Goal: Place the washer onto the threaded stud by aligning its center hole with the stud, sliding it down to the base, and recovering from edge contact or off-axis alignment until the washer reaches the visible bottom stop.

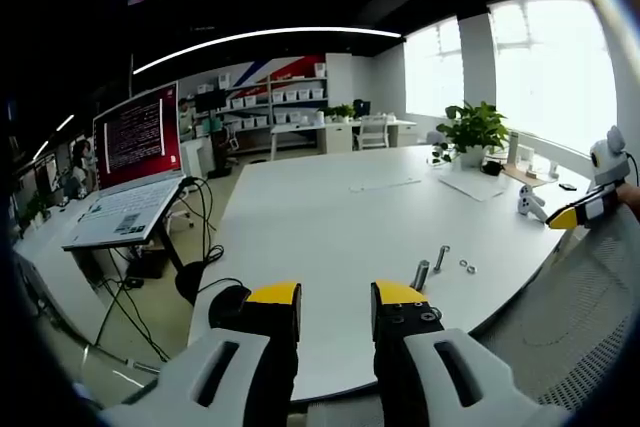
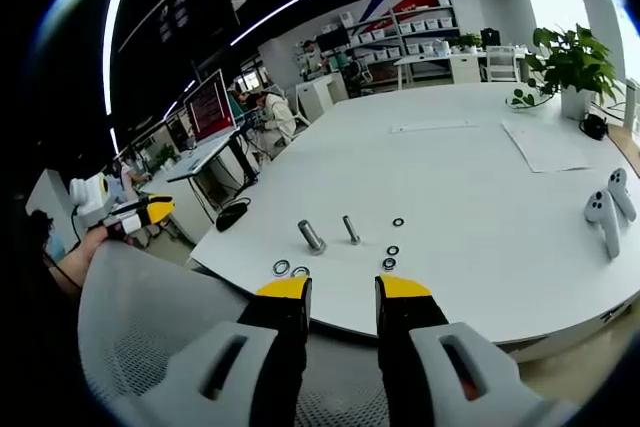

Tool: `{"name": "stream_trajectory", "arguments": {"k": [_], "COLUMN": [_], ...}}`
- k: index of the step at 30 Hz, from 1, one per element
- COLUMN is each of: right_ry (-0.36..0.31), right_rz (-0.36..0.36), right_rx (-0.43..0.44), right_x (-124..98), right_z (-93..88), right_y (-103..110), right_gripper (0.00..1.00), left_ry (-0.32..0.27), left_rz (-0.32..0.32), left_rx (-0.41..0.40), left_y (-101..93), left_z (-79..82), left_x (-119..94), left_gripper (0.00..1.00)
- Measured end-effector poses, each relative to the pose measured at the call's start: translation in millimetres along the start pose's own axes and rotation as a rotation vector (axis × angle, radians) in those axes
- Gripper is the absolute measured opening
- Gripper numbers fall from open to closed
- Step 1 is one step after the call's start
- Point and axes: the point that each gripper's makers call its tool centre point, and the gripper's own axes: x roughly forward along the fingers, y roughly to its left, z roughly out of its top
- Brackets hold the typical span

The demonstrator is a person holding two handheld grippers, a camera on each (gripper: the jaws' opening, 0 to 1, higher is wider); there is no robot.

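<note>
Both sets of tongs hang open and empty: the left tongs [image 1: 335, 297] and the right tongs [image 2: 345, 289] are short of the white counter [image 2: 470, 177]. A washer [image 2: 281, 267] lies flat near the counter's front edge, beside a stud [image 2: 311, 236] lying on its side. It looks thin, stiff, light and slick, so pinching its rim seems best. Which stud is meant is unclear, and the threads are too small to read.
</note>
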Motion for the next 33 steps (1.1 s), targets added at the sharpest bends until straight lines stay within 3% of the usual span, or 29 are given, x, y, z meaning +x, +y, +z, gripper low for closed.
{"name": "stream_trajectory", "arguments": {"k": [33], "right_ry": [-0.008], "right_rz": [0.006], "right_rx": [0.005], "right_x": [-0.3], "right_z": [0.8], "right_y": [1.9], "right_gripper": [0.28], "left_ry": [0.000], "left_rz": [0.003], "left_rx": [0.002], "left_y": [0.6], "left_z": [-0.2], "left_x": [0.1], "left_gripper": [0.26]}}
